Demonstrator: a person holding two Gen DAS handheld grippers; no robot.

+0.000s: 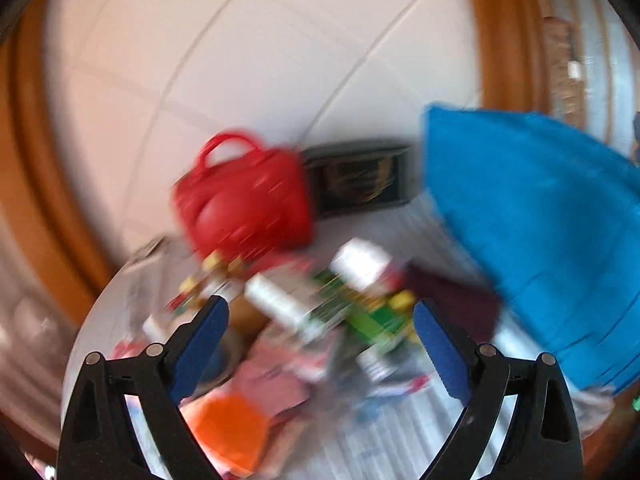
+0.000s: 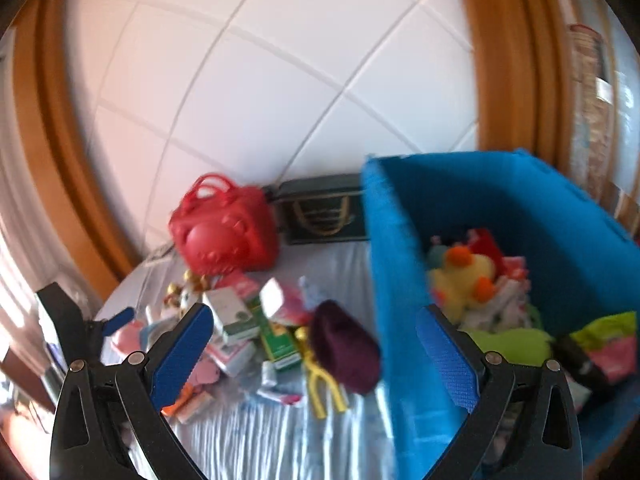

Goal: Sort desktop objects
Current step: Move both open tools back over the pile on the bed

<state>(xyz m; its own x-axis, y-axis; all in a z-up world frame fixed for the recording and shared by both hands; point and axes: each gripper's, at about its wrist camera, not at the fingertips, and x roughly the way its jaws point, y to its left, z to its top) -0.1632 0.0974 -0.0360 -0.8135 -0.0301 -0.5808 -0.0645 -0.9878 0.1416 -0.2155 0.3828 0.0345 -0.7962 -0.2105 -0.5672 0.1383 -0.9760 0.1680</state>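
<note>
Desktop objects (image 2: 256,328) are lying in a messy pile on the bench (image 2: 280,432), which is wearing a pale striped cloth, and I am looking down at them through both wrist cameras. Some sorting is looking done already: the blue bin (image 2: 400,280) on the right side of the bench is holding a yellow duck toy (image 2: 460,276), a green bag (image 2: 512,344) and other soft bits. Plenty is waiting outside it, though, so I am judging the job to be maybe half done. In the pile I am seeing small white and green boxes (image 2: 236,316), a dark purple pouch (image 2: 344,348) lying just beside the bin, a yellow clip thing (image 2: 324,384) touching the pouch, and pink bits (image 2: 204,372) near the front. A red toy handbag (image 2: 228,232) is standing behind the pile, next to a dark box (image 2: 324,212) by the tiled wall. The left view is looking very blurry, so I am not trusting small details there. My left gripper (image 1: 320,320) is hanging over the pile with its fingers spread wide and holding nothing. My right gripper (image 2: 314,324) is hanging over the pouch and the bin's edge, fingers spread wide too, also holding nothing.
</note>
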